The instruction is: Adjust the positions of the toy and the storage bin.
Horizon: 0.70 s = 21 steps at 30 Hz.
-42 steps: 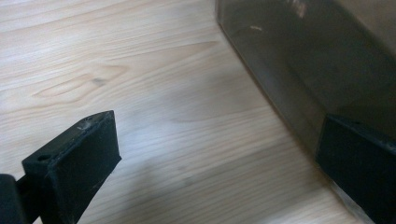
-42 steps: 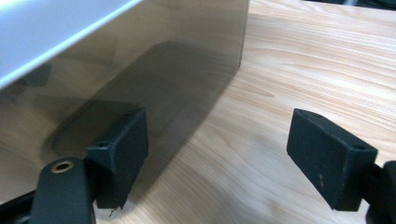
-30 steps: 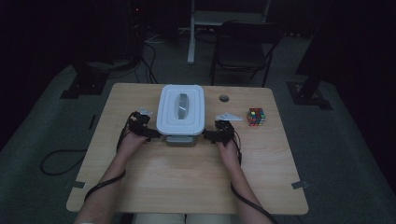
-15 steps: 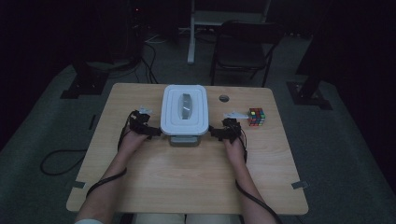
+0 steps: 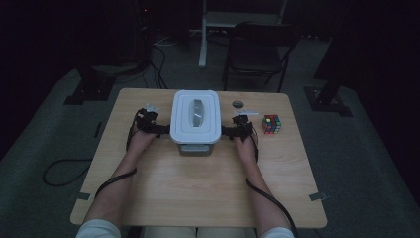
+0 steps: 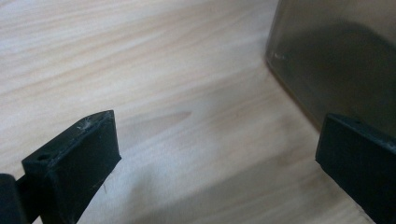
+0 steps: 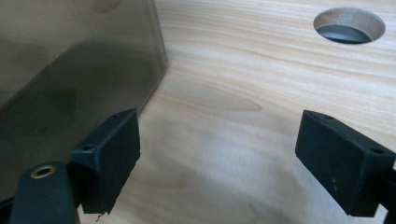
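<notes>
Both jaws open, flanking the lidded box (image 5: 195, 121) at frame centre: left gripper (image 5: 159, 130), right gripper (image 5: 229, 132). Next: close in on its sides.

A light wooden rectangular table (image 5: 198, 188) stands on a grey carpeted floor (image 5: 44, 144) in a dim room. Beyond the table's far edge sits a dark folding chair (image 5: 257, 54), beside a white desk leg (image 5: 202, 34). Black stand bases (image 5: 89, 84) flank the table's far corners. A loose black cable (image 5: 62, 171) curls on the floor left of the table.
</notes>
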Each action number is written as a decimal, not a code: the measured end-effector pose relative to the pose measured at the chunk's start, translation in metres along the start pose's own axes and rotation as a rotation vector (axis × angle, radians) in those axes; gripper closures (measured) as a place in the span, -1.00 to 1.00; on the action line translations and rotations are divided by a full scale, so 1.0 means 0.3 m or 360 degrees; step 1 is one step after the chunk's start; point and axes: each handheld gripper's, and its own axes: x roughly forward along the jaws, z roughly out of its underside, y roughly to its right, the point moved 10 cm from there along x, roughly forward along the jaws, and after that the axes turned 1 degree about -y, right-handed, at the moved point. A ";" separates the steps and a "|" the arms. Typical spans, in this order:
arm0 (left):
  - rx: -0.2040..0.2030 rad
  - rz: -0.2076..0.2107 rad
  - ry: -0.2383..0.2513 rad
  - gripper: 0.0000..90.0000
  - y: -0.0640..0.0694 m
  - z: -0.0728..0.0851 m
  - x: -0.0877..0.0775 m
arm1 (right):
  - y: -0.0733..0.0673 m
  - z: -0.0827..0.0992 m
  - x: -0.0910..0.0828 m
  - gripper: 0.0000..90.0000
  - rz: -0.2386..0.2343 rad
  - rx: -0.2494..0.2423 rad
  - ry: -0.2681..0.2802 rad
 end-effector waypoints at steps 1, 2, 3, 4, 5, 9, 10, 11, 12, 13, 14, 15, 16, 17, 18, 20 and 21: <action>0.0000 0.0000 0.0000 -0.99 0.000 0.000 0.000 | 0.000 0.000 0.000 -0.69 0.0000 0.0000 0.0000; -0.0011 -0.0001 0.0011 -0.99 0.001 -0.010 0.004 | 0.001 -0.009 0.010 -0.69 -0.0001 -0.0006 -0.0003; -0.0011 -0.0001 0.0011 -0.99 0.001 -0.010 0.004 | 0.001 -0.009 0.010 -0.69 -0.0001 -0.0006 -0.0003; -0.0031 0.0013 0.0017 -0.99 0.006 -0.019 0.010 | 0.002 -0.018 0.016 -0.69 -0.0003 -0.0004 -0.0004; -0.0041 0.0021 0.0025 -0.99 0.009 -0.023 0.012 | 0.002 -0.022 0.018 -0.69 0.0000 -0.0004 -0.0006; -0.0043 0.0038 0.0028 -0.99 0.023 -0.029 0.018 | -0.014 -0.043 0.015 -0.69 -0.0029 -0.0007 0.0013; -0.0036 0.0058 0.0026 -0.99 0.039 -0.033 0.020 | -0.022 -0.047 0.013 -0.69 -0.0039 -0.0017 0.0020; -0.0040 0.0053 0.0026 -0.99 0.045 -0.036 0.021 | -0.029 -0.048 0.012 -0.69 -0.0049 -0.0024 0.0014; -0.0040 0.0053 0.0026 -0.99 0.045 -0.036 0.021 | -0.040 -0.049 0.012 -0.66 -0.0068 -0.0040 0.0003; -0.0039 0.0044 0.0018 -0.99 0.046 -0.036 0.020 | -0.040 -0.049 0.012 -0.66 -0.0068 -0.0040 0.0003; -0.0035 0.0036 0.0015 -0.99 0.049 -0.037 0.019 | -0.040 -0.049 0.009 -0.66 -0.0028 -0.0065 -0.0001; -0.0043 0.0042 0.0004 -0.99 0.052 -0.035 0.017 | -0.042 -0.048 0.007 -0.66 -0.0031 -0.0058 -0.0002; -0.0034 0.0044 0.0000 -0.99 0.055 -0.033 0.014 | -0.042 -0.047 0.005 -0.66 -0.0037 -0.0050 0.0000; -0.0025 0.0040 -0.0001 -0.99 0.060 -0.032 0.010 | -0.043 -0.044 0.002 -0.65 -0.0043 -0.0042 -0.0005; -0.0018 0.0035 -0.0004 -0.99 0.062 -0.032 0.008 | -0.045 -0.041 -0.003 -0.64 -0.0054 -0.0040 -0.0003; -0.0004 0.0032 -0.0015 -0.99 0.068 -0.029 0.002 | -0.048 -0.037 -0.010 -0.64 -0.0066 -0.0041 -0.0008; 0.0001 0.0030 -0.0016 -0.99 0.072 -0.028 -0.001 | -0.050 -0.034 -0.016 -0.64 -0.0071 -0.0040 -0.0013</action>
